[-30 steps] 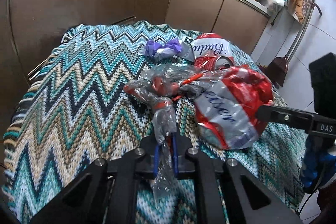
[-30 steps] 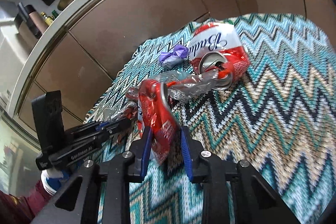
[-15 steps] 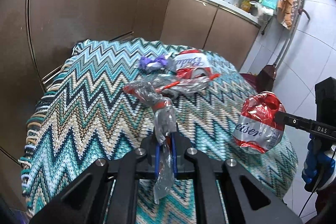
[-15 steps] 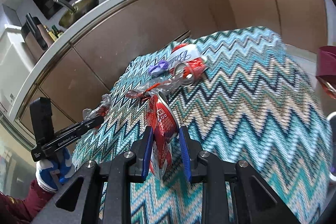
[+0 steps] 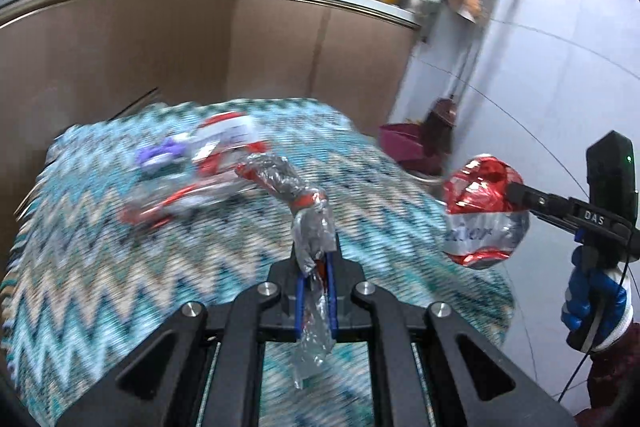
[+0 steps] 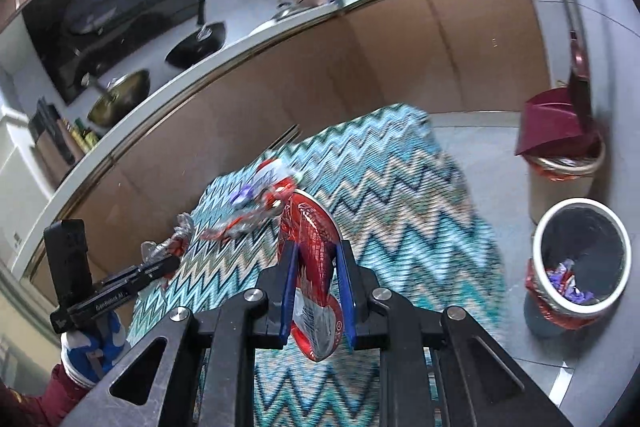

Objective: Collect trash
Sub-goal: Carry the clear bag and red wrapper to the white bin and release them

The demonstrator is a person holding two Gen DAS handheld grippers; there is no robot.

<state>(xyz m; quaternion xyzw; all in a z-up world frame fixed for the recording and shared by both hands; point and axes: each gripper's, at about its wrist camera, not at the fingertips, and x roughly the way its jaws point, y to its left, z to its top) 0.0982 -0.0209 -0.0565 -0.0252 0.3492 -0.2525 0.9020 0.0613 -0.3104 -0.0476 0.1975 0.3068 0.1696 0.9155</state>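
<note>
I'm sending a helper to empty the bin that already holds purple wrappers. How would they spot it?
Look on the grey tiled floor beside the zigzag-cloth table. Two bins stand there; take the nearer white-rimmed round bin with a dark liner, not the beige bin under the maroon dustpan.

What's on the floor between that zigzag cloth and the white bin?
Nothing: in the right wrist view, bare grey floor separates the zigzag cloth from the white bin.

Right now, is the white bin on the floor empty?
No: the right wrist view shows crumpled wrappers lying at the bottom of the white bin.
</note>
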